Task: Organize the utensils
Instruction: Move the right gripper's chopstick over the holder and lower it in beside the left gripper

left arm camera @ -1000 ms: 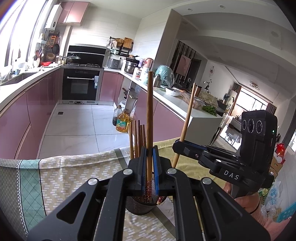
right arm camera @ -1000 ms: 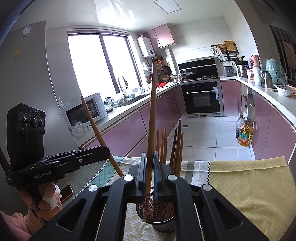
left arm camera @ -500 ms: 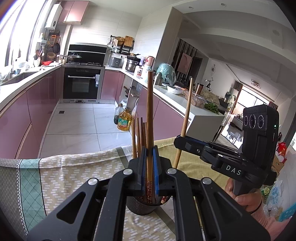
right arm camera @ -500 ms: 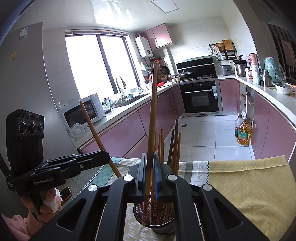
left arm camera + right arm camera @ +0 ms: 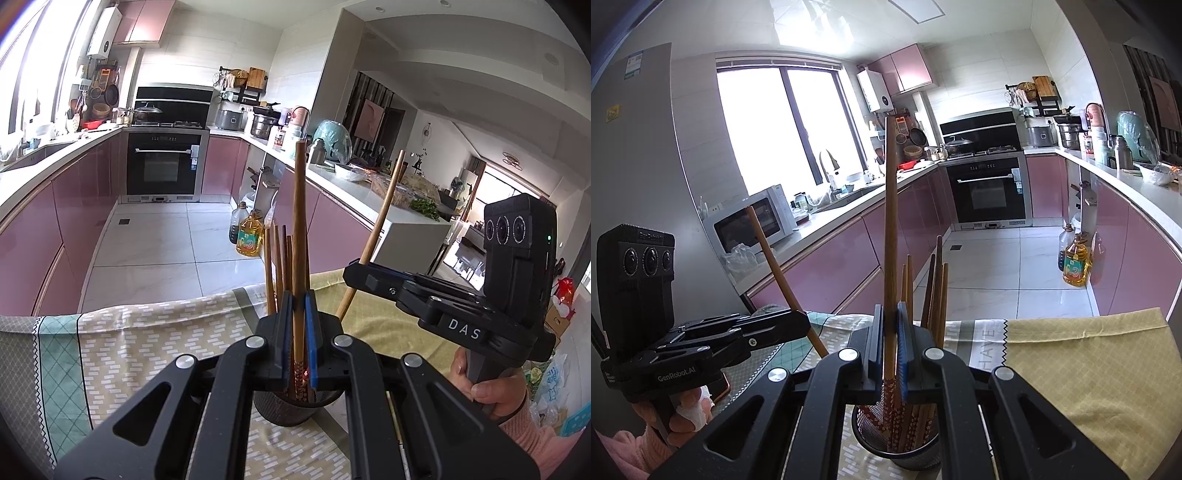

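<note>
1. Left gripper (image 5: 298, 325): jaws clamped on one upright chopstick (image 5: 299, 236), tip inside the mesh holder (image 5: 284, 410).
2. Mesh holder: near centre of the tablecloth (image 5: 147, 332), several chopsticks already standing in it.
3. Right gripper (image 5: 890, 332): pinching a second chopstick (image 5: 890, 229), tip likewise in the holder.
4. Step: depositing. Next: release both, withdraw upward.

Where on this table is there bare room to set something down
Free: the yellow cloth right of the mesh holder, bare to the table edge, and the patterned cloth on its other side. Crowded: over the holder, where both tongs hold chopsticks; a phone lies near the left hand.
</note>
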Action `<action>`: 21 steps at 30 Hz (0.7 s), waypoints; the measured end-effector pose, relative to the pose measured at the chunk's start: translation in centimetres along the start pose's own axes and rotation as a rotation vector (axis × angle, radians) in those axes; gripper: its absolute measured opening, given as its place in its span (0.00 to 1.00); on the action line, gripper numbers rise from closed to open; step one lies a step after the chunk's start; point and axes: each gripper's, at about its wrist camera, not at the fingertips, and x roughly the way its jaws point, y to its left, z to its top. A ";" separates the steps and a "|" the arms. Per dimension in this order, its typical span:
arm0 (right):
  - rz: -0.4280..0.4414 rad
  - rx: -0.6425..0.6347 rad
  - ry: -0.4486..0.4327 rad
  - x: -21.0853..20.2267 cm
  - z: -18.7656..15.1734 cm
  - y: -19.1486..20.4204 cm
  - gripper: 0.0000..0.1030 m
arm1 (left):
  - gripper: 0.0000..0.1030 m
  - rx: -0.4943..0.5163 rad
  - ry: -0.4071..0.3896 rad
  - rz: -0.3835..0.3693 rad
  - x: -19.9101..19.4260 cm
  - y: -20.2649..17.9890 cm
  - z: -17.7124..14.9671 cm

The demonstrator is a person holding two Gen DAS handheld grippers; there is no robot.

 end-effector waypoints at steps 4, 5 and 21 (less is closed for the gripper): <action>-0.006 -0.003 0.015 0.2 -0.2 -0.1 0.06 | 0.07 0.007 0.011 0.003 0.4 -0.2 0.0; -0.007 -0.004 0.018 0.3 -0.3 -0.1 0.06 | 0.07 0.010 0.015 0.006 0.5 -0.2 0.0; -0.020 -0.012 0.100 1.7 -2.0 -0.2 0.06 | 0.07 0.038 0.082 0.010 1.7 -0.8 -0.7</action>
